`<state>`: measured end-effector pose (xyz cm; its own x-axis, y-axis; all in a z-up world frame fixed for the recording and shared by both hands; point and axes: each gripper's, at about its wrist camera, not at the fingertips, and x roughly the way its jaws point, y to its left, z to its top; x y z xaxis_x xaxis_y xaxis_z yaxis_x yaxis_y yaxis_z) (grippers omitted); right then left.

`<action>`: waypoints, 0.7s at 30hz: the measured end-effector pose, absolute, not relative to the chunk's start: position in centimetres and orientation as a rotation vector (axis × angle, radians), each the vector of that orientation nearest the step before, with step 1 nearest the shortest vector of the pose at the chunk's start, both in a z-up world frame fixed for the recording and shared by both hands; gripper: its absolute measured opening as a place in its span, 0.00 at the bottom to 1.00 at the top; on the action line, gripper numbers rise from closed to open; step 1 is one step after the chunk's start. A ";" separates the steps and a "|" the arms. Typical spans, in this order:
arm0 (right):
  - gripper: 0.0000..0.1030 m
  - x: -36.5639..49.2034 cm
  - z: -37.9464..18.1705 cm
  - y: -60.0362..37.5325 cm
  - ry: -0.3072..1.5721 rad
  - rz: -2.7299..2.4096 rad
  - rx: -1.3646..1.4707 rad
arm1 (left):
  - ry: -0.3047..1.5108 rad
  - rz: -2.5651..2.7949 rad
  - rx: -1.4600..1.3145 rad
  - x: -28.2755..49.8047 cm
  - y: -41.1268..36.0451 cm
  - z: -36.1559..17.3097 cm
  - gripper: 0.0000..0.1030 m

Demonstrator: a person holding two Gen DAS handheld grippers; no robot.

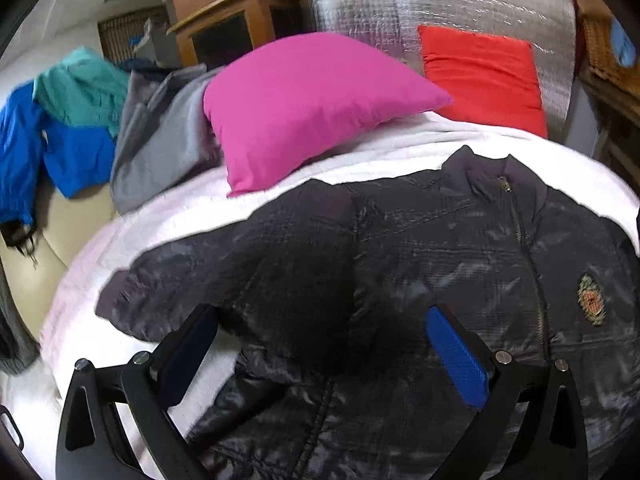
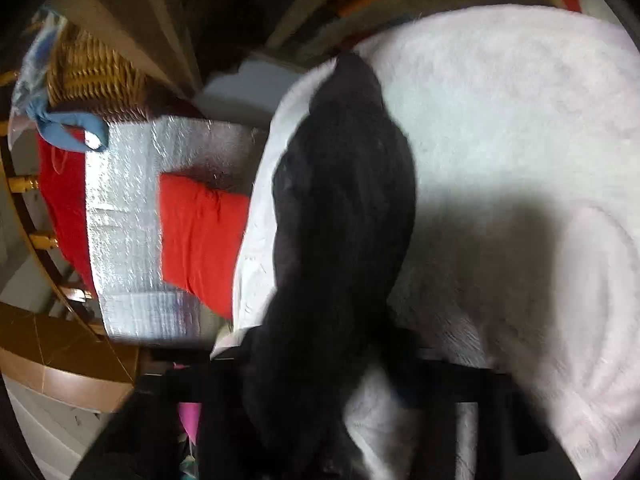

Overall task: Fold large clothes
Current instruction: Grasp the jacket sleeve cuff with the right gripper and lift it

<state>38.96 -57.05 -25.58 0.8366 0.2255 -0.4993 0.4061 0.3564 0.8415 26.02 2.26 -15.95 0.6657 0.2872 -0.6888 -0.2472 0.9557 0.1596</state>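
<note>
A dark navy quilted jacket (image 1: 440, 264) lies front up on a white blanket (image 1: 168, 224), zip closed, a crest badge (image 1: 591, 299) on the chest. Its sleeve (image 1: 208, 276) stretches out to the left. My left gripper (image 1: 320, 328) is open, just above the jacket where the sleeve joins the body, blue pads (image 1: 456, 360) on either side. In the blurred right wrist view a dark sleeve (image 2: 344, 216) runs from between my right gripper's fingers (image 2: 320, 392) out over the white blanket (image 2: 520, 160). The right gripper looks shut on that sleeve.
A pink pillow (image 1: 304, 108) and a red pillow (image 1: 484, 76) lie at the bed's head against a silver foil panel (image 1: 400, 4). Grey (image 1: 168, 128), blue (image 1: 68, 148) and teal (image 1: 80, 88) clothes are piled at the left. A wicker basket (image 2: 92, 76) stands beside the bed.
</note>
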 end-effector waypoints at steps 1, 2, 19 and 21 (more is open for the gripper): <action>0.20 38.9 -24.4 -56.6 0.599 -0.140 1.163 | 0.775 0.307 0.071 25.8 2.1 -15.7 1.00; 0.15 38.7 -22.7 -56.0 0.581 -0.141 1.111 | 0.764 0.308 0.074 25.5 2.2 -15.4 1.00; 0.18 34.2 -12.9 -21.4 0.695 0.342 0.449 | 0.549 0.296 0.007 16.7 8.5 -9.8 1.00; 0.31 35.4 -15.5 -19.0 0.797 0.336 0.374 | 0.544 0.305 -0.023 16.4 9.7 -9.7 1.00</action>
<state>35.42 -19.04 -15.54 0.6531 0.4265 -0.6258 -0.1500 0.8828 0.4451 16.43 9.71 -9.66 0.8116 0.2798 -0.5129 -0.2918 0.9546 0.0589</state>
